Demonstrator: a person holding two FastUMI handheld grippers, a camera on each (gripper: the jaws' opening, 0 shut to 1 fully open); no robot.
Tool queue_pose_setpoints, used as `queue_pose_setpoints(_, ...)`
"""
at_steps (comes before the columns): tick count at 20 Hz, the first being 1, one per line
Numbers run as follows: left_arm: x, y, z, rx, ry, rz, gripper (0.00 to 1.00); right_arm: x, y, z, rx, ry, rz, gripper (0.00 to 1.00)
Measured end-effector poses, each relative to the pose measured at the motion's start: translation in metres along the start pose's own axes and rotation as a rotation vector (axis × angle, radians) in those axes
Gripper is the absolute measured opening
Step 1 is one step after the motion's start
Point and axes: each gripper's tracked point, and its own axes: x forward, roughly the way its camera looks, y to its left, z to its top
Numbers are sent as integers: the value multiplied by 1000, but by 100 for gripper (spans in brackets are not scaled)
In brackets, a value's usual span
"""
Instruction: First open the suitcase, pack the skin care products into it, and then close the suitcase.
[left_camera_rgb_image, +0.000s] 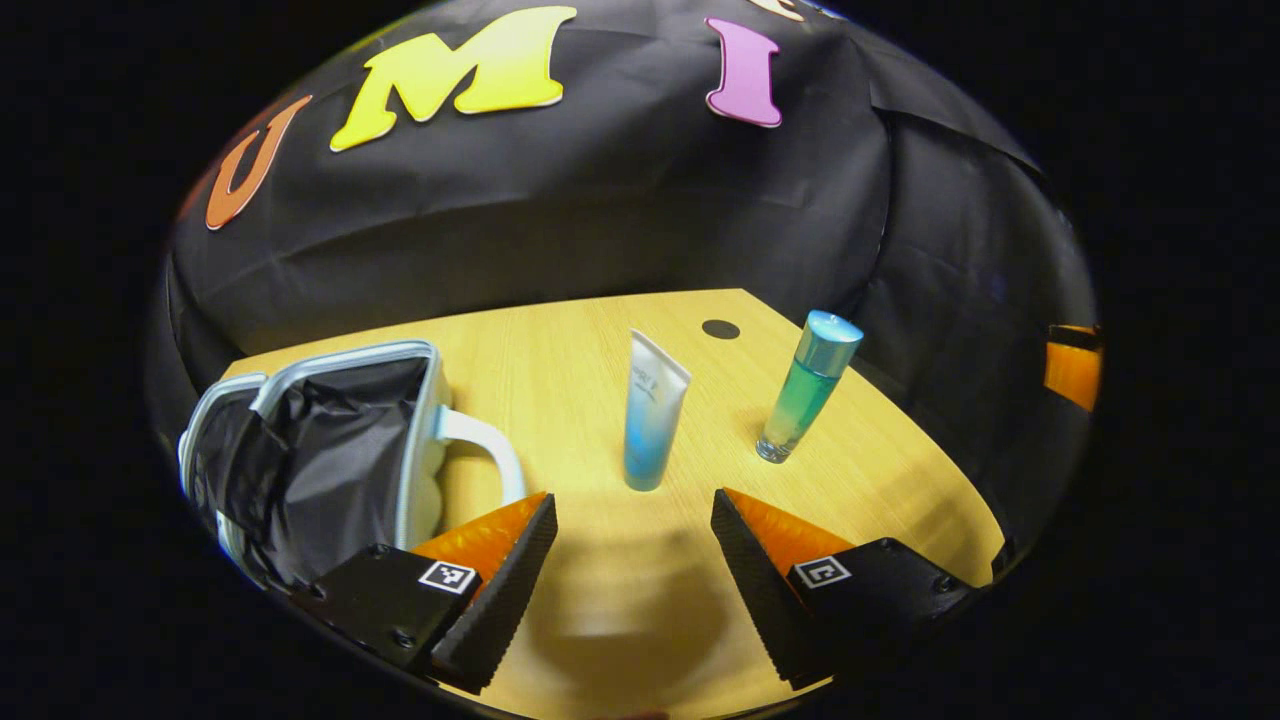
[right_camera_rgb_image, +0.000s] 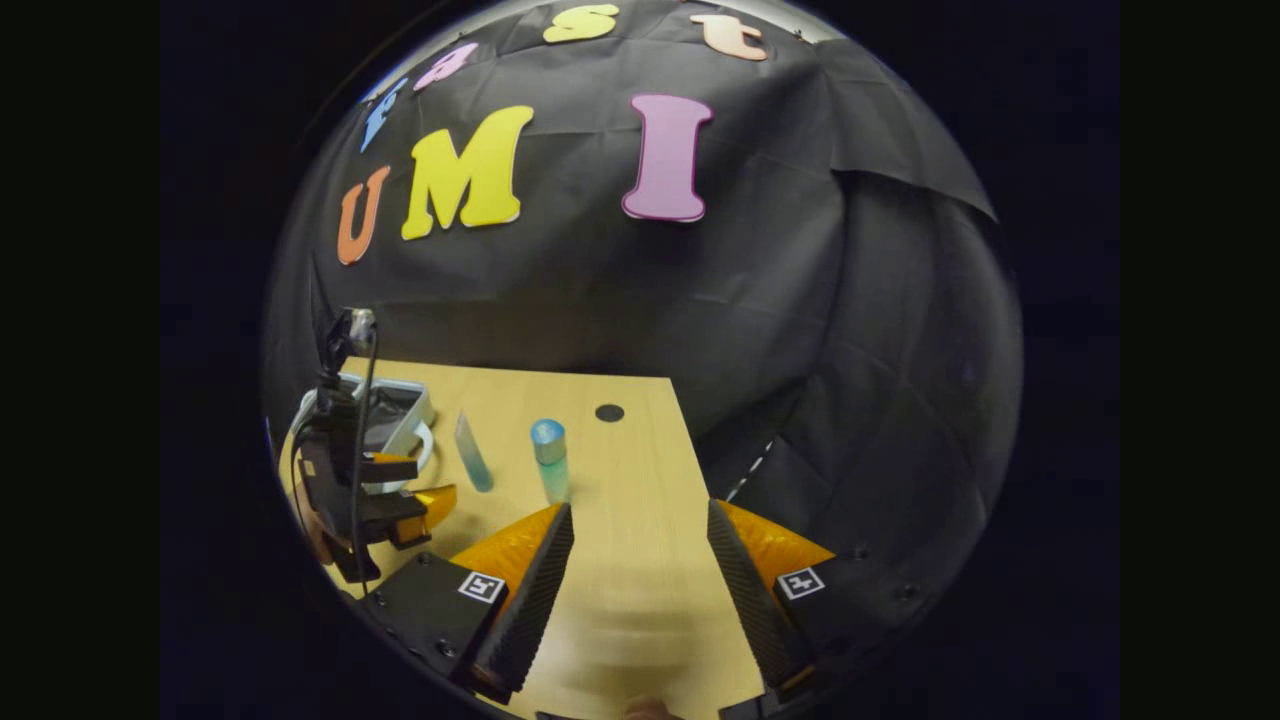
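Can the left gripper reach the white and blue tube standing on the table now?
Probably yes. The left gripper is open and the tube stands just ahead between its fingers, with bare table between them.

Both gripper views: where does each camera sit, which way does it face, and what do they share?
Left gripper view: on the left gripper, jaws open, facing the tube, bottle and open suitcase.
Right gripper view: on the right gripper, jaws open, looking across the table to the left gripper.
Shared: tube, bottle, suitcase.
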Motion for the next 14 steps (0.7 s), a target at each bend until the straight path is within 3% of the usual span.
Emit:
queue_pose_setpoints(4,44,3,-4,5,12,38,98,20,-12,-22,-13,50,0,80)
queue_pose_setpoints(12,80,-1,9,41,-28,67,78,60,12,-46,-55,111,55,80)
queue_pose_setpoints(13,81,-1,10,52,-26,70,71,65,16,-46,-60,113,62,80)
queue_pose_setpoints(14,82,-2,10,64,-26,63,72,70,19,-46,-63,112,70,80)
